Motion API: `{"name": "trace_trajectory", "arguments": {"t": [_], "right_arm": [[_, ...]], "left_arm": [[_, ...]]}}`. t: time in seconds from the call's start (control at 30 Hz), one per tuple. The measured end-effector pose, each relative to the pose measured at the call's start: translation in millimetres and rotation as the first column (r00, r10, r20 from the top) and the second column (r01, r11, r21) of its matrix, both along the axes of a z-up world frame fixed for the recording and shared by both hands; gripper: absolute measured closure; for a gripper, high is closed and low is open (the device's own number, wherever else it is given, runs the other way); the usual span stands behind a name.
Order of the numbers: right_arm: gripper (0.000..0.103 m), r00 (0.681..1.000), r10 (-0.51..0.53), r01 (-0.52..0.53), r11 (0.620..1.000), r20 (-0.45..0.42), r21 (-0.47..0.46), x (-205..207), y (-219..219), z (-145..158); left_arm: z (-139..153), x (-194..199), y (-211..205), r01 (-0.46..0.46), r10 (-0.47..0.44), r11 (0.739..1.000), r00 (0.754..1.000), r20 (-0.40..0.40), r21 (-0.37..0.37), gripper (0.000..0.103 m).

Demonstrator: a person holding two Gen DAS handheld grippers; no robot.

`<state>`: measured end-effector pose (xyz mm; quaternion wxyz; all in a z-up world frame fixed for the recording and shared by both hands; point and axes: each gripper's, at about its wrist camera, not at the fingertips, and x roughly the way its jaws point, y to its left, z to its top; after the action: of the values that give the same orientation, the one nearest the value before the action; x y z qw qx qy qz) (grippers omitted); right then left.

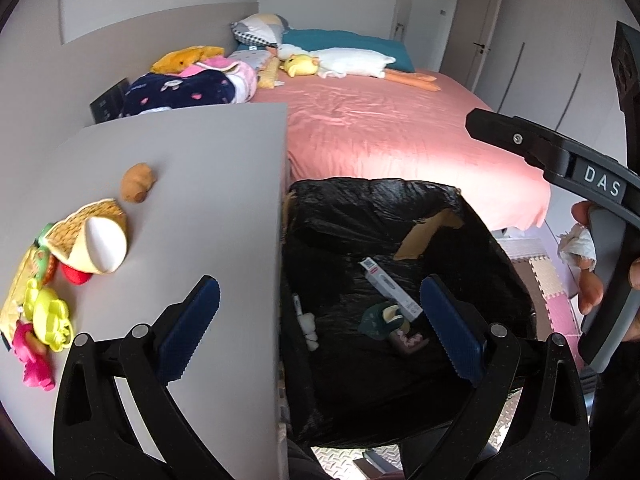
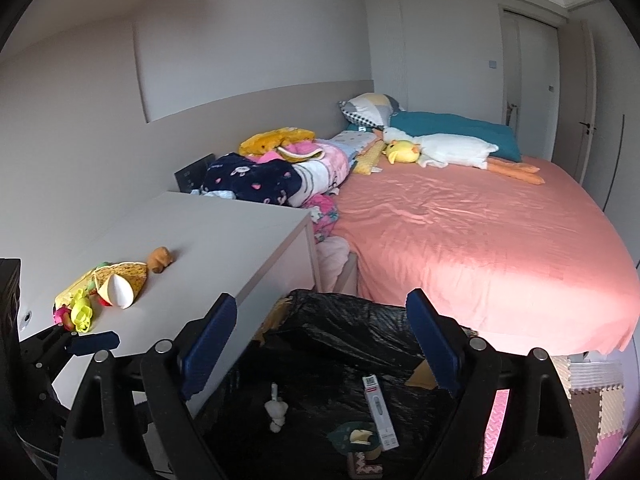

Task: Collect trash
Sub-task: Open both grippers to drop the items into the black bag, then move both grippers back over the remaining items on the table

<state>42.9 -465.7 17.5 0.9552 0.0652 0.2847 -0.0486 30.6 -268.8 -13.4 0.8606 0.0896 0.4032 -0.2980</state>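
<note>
A black-lined trash bin [image 1: 492, 264] stands between a grey table [image 1: 192, 184] and the bed; it also shows in the right wrist view [image 2: 340, 332]. In it lie a long white box [image 1: 390, 288], a small white item [image 1: 308, 324] and a dark wrapper [image 1: 380, 318]. The box also shows in the right wrist view [image 2: 380, 416]. My left gripper [image 1: 320, 328] is open and empty over the bin's left edge. My right gripper [image 2: 322, 354] is open and empty above the bin. On the table lie a white paper cone [image 1: 102, 246] and a brown lump [image 1: 138, 182].
Colourful toys [image 1: 40, 316] and a woven item [image 1: 86, 220] lie at the table's left edge. The pink bed [image 2: 480, 248] with plush toys and folded blankets [image 2: 280, 176] lies behind. Foam floor mats [image 2: 596, 412] lie at the right. The right gripper's body [image 1: 580, 176] is at right.
</note>
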Motion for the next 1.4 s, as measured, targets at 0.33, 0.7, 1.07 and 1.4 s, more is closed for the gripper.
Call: {"name": "trace_trajectory", "arguments": {"t": [0.33, 0.7, 1.07, 1.4], "right_arm": [[0.015, 0.997, 0.083, -0.083, 0.996, -0.011, 0.014, 19, 37, -5], [0.011, 0.984, 0.178, -0.177, 0.983, -0.025, 0.039, 41, 88, -12], [0.008, 0.952, 0.303, -0.3, 0.951, -0.04, 0.081, 64, 140, -22], [0.008, 0.923, 0.378, -0.37, 0.923, -0.072, 0.1, 86, 180, -34]], "left_arm": [[-1, 7, 37, -0.08, 0.08, 0.997, 0.997, 0.003, 0.011, 0.006], [-3, 16, 90, -0.192, 0.191, 0.981, 0.981, 0.013, 0.021, 0.006], [-4, 21, 151, -0.299, 0.299, 0.954, 0.954, 0.005, 0.008, 0.006], [-11, 29, 197, -0.374, 0.373, 0.928, 0.927, -0.018, -0.01, 0.006]]}}
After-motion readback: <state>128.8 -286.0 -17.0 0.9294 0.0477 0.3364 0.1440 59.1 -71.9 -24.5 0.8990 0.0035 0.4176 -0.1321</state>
